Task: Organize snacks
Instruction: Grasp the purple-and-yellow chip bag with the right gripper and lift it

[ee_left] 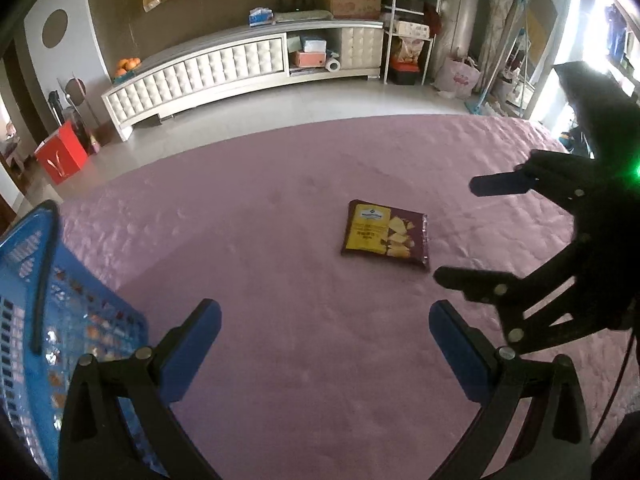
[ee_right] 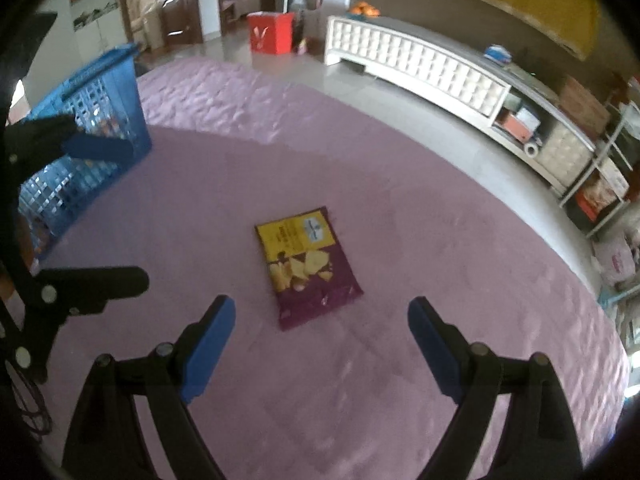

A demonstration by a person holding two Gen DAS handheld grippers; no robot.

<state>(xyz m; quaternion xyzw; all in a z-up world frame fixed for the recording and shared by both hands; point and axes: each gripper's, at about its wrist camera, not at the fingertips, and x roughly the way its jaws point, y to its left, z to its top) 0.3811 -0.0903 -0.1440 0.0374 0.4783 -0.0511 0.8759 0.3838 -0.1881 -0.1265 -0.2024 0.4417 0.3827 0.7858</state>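
Observation:
A purple and yellow snack packet (ee_left: pixel 386 236) lies flat on the pink quilted surface (ee_left: pixel 304 360). In the right wrist view the same snack packet (ee_right: pixel 308 266) sits just beyond my right gripper (ee_right: pixel 322 312), whose blue pads stand wide apart with nothing between them. My left gripper (ee_left: pixel 325 314) is open and empty too, with the packet ahead and to its right. A blue plastic basket (ee_left: pixel 24 312) holding several wrapped snacks stands at the left. Seen from the right wrist, the blue basket (ee_right: pixel 96 96) is at the far left, behind my left gripper (ee_right: pixel 108 212).
The quilt's far edge (ee_left: pixel 280 132) drops to a pale tiled floor. Beyond it stand a long white padded cabinet (ee_left: pixel 200 68), a red box (ee_left: pixel 60 154) and a metal shelf rack (ee_left: pixel 408 24). My right gripper (ee_left: pixel 460 232) reaches in from the right in the left wrist view.

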